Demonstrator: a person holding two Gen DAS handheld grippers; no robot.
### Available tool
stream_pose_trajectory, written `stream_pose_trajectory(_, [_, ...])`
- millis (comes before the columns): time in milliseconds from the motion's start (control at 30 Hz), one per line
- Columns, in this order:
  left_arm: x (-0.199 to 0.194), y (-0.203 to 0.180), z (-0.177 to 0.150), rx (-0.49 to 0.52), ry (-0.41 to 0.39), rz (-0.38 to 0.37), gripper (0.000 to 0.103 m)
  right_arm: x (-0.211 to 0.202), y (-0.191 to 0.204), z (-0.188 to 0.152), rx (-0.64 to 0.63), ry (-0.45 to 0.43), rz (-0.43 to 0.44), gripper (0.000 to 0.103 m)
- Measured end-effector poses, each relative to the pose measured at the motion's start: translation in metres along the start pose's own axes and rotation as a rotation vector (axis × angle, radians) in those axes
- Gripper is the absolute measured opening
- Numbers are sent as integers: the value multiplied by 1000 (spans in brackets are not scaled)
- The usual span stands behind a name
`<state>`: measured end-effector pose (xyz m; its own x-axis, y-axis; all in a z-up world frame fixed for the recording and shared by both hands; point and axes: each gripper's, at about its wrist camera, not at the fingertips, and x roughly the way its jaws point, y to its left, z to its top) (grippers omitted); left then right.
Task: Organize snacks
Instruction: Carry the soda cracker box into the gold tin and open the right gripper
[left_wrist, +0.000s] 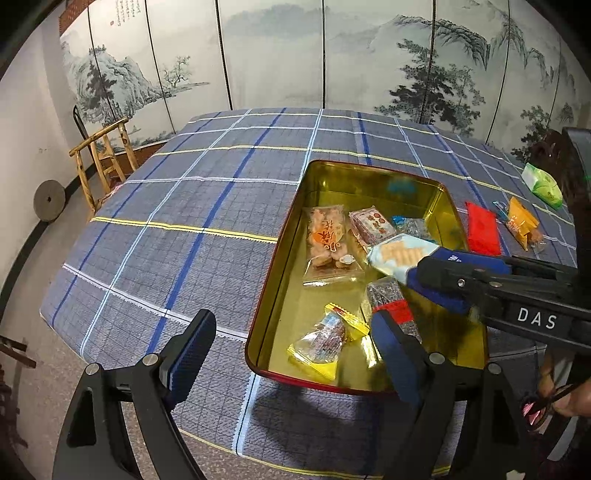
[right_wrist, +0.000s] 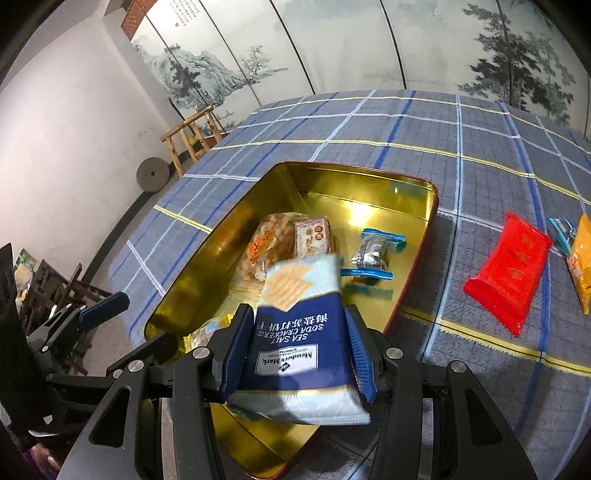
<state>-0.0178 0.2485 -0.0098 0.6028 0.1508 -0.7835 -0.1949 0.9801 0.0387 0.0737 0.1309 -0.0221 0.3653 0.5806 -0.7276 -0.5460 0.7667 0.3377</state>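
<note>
A gold-lined tin (left_wrist: 295, 195) (right_wrist: 207, 258) with a red rim sits on the plaid tablecloth and holds several snack packets. My right gripper (right_wrist: 299, 347) is shut on a blue and white soda cracker pack (right_wrist: 299, 295) and holds it over the near part of the tin. The left wrist view shows that pack (left_wrist: 399, 254) coming in from the right in the right gripper (left_wrist: 436, 275). My left gripper (left_wrist: 291, 343) hangs open above the tin's near left corner, with a yellow-edged packet (left_wrist: 325, 343) lying below it in the tin.
On the cloth right of the tin lie a red packet (right_wrist: 506, 269), an orange packet (right_wrist: 581, 258), a small blue wrapper (right_wrist: 561, 229) and a green packet (left_wrist: 543, 182). A wooden chair (left_wrist: 107, 155) and a stone wheel (left_wrist: 48, 199) stand beyond the table's left edge.
</note>
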Motion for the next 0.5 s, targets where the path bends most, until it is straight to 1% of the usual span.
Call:
stream_pose_trajectory(367, [1,2,-1,-4,4,1,83,1,4,-4,6,10,37,50])
stream_pose_trajectory(433, [1,2,-1,-5,1,2,83,-1,8,-6,-11,3,24,50])
stream_pose_trajectory(500, [0,3,-2,-7,-2,5,83,-8,15,-8,-55,-18,-14,50])
